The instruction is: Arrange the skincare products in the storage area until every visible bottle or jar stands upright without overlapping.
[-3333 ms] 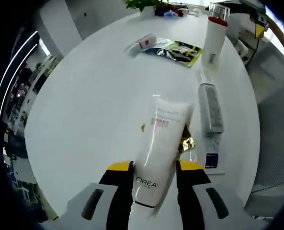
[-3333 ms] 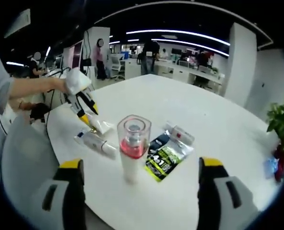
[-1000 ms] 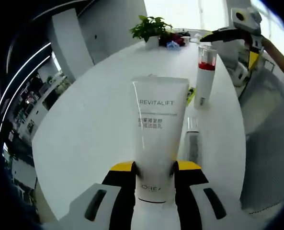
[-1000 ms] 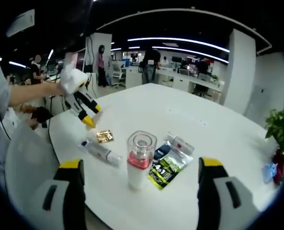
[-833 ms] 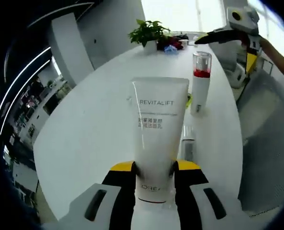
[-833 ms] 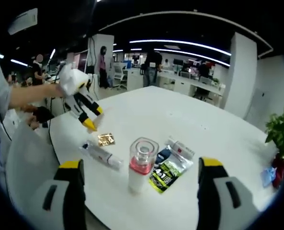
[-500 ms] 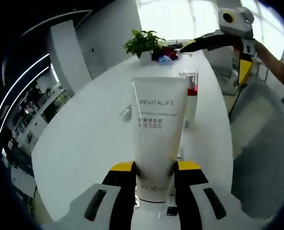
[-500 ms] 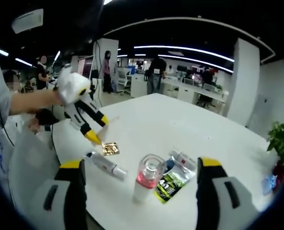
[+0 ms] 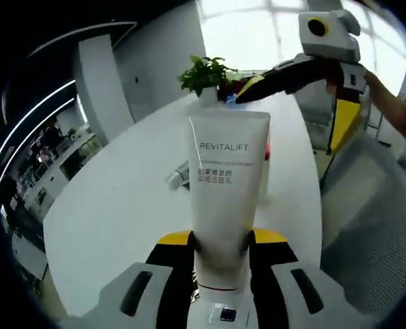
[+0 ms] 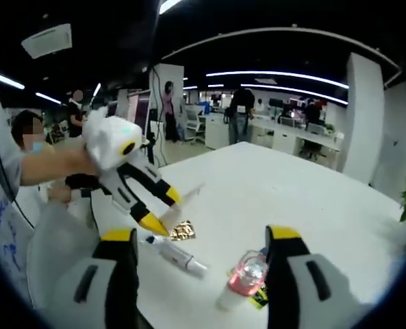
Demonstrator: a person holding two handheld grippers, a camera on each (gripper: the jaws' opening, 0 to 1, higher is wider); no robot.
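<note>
While the left tool [image 9: 220, 240] stays clamped on the white tube [image 9: 226, 185], it has lifted the tube off the surface [image 9: 120, 205] and upright. The right tool [image 10: 199, 243], jaws wide apart and empty, has moved above the pump bottle [image 10: 240, 279]. Another tube [image 10: 179, 255] lies flat beside a gold sachet [image 10: 182, 230], not yet stood up.

Open office, round white table [image 10: 305, 199], ceiling light strips [image 10: 285, 72], bright window [image 9: 244, 27]
</note>
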